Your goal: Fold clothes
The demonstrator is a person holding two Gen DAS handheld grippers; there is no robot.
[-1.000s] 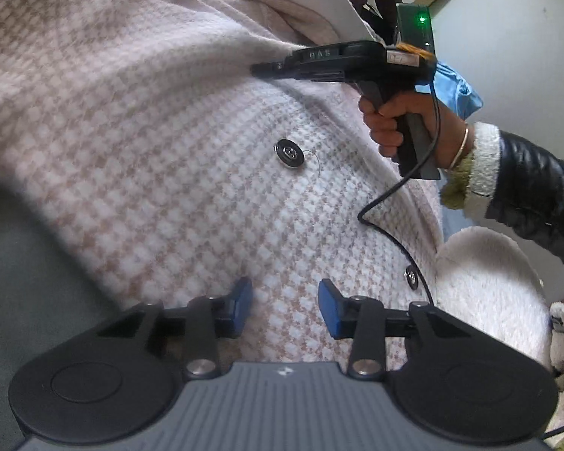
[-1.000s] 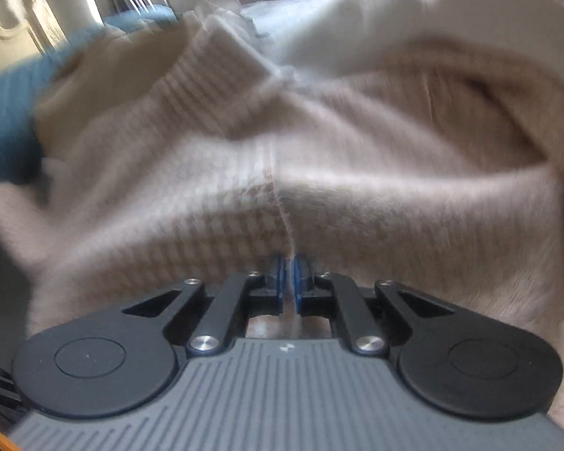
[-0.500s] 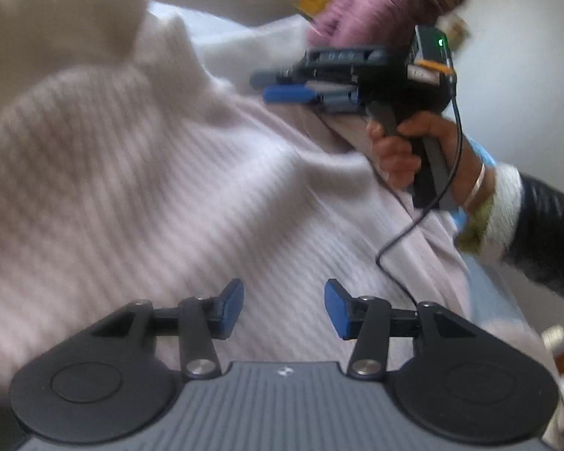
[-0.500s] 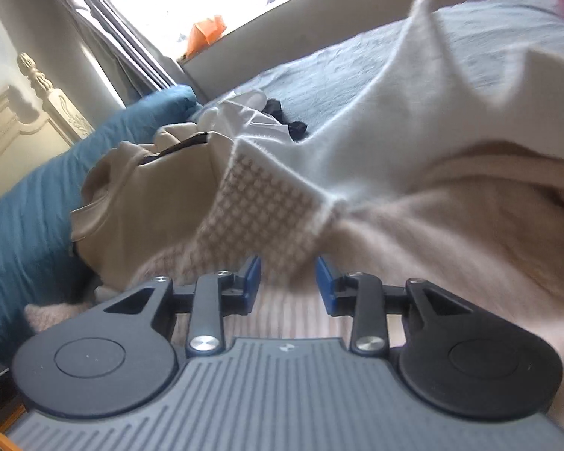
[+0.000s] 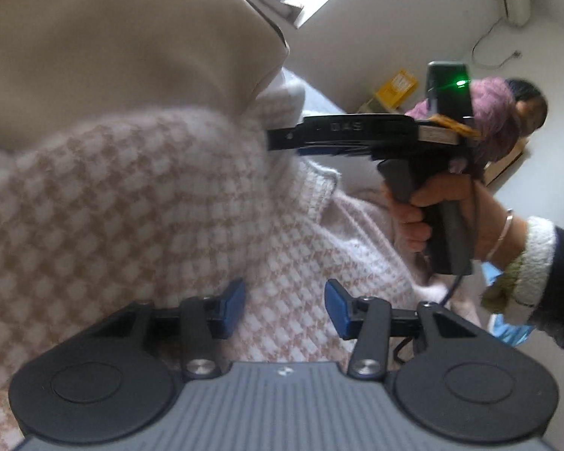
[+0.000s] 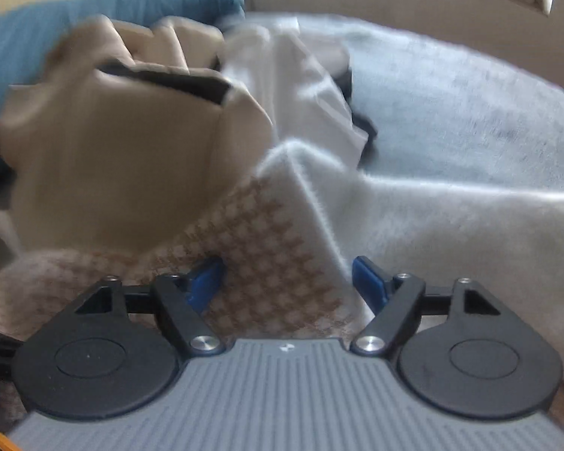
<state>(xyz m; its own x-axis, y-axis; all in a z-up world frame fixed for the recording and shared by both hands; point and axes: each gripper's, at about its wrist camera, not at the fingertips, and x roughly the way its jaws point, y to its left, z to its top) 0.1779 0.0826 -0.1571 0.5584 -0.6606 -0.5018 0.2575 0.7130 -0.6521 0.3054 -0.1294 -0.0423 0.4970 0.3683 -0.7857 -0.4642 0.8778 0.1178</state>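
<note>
A fluffy knit sweater with a beige-and-white houndstooth check (image 5: 131, 206) lies bunched on the bed. My left gripper (image 5: 285, 297) hovers just over it, open, and its blue pads touch no cloth. A hand (image 5: 413, 218) holds my right gripper (image 5: 282, 139) further back, its tips partly hidden behind a sweater fold. In the right wrist view the right gripper (image 6: 286, 268) has its jaws opening wide. A checked corner of the sweater (image 6: 267, 263) lies loose between them, not pinched. Its plain white side (image 6: 451, 225) spreads to the right.
A smooth beige garment (image 6: 112, 158) is heaped at the left, also large in the left wrist view (image 5: 112, 45). Behind it lie a white garment (image 6: 300, 75), a blue pillow (image 6: 37, 30) and grey-blue bedspread (image 6: 470, 112). A person in a purple top (image 5: 496, 120) sits by the far wall.
The right jaws were shut on a sweater fold, then spread wide and let it go. Both grippers swung sideways across the sweater toward the beige garment. The left jaws stayed apart.
</note>
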